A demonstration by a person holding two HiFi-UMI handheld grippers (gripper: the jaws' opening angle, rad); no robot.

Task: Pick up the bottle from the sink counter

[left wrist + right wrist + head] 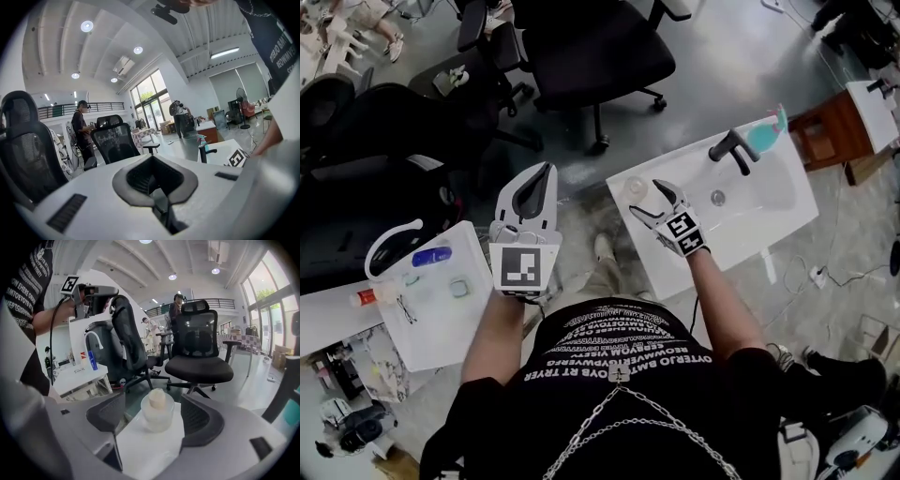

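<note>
Two hand-held grippers are held out over a grey floor (722, 56). The left hand-held gripper (546, 173) is seen pressed together and empty, beside the white sink surface (741, 239). The right hand-held gripper (648, 199) is spread wide at the surface's left corner. The bottle (635, 187), small, clear and upright on the surface, is framed between its jaws, touched by neither pad. Farther along, a black faucet (733, 147) is seen at the basin, with a teal container (764, 136) just behind it. Black office chairs (591, 47) are ranged beyond.
</note>
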